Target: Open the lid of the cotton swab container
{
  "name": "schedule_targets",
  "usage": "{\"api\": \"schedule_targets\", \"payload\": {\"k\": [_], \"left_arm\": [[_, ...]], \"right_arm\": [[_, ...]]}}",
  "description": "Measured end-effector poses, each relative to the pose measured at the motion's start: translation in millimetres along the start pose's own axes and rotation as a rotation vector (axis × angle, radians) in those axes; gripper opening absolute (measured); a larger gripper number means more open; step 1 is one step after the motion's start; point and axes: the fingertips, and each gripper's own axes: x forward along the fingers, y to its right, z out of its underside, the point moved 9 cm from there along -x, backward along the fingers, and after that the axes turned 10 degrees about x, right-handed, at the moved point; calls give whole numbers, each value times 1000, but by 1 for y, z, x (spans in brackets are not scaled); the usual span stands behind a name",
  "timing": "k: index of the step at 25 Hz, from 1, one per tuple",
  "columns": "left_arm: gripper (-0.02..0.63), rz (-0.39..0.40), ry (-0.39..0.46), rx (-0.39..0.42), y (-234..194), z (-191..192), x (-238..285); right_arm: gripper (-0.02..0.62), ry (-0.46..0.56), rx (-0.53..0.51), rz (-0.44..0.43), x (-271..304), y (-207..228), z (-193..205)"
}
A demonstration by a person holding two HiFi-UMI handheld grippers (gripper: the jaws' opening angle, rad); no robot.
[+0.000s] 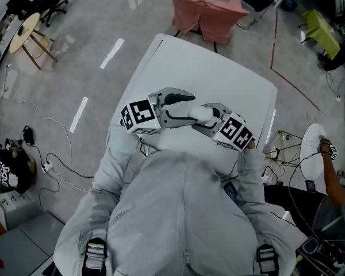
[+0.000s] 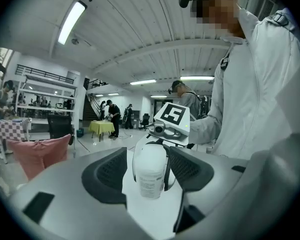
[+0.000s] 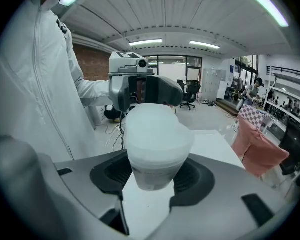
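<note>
One white container (image 1: 203,113) sits in the air over the near edge of the counter (image 1: 230,79), lying roughly level, with its lid (image 3: 157,124) seemingly still on. The right claw (image 3: 152,176) is clamped on its lower body, both pads pressed against the sides. The left claw (image 2: 149,176) faces it from the left with its jaws spread wide. The container stands between them, but neither pad touches it. The risk lies in the next bite. If the left claw closes on the body and not on the lid, pulling would only drag the container out of the right claw's grip. A hard squeeze on thin plastic could buckle it. A lid popping free suddenly at this tilt could scatter swabs off the counter's edge.
</note>
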Motion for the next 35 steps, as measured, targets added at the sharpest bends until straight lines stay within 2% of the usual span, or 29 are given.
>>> {"api": "schedule_targets", "payload": {"k": [3,6,9,11,13,21,28,35], "left_arm": [[267,49,-18,4,6,2,2],[268,62,-47,19,8,6,3],[266,52,-63,54,10,7,9],[227,44,-54,70,12,6,10],[225,39,-35,79,15,5,9],[221,67,-1,66,30,2,6],[219,95,-13,90,37,5,8],[218,125,8,41,41,9,5]], "right_arm": [[250,-14,-17,-20,6,-5,-2],[250,-26,-39,-43,10,-9,-3],[250,-24,-47,-59,9,-10,-2],[250,-21,-50,-64,7,-10,-2],[250,-21,-60,-69,5,-12,-4],[250,17,-62,-97,-2,-29,0],[247,40,-50,-121,-2,-36,1],[242,17,-102,-100,-4,-44,1]]}}
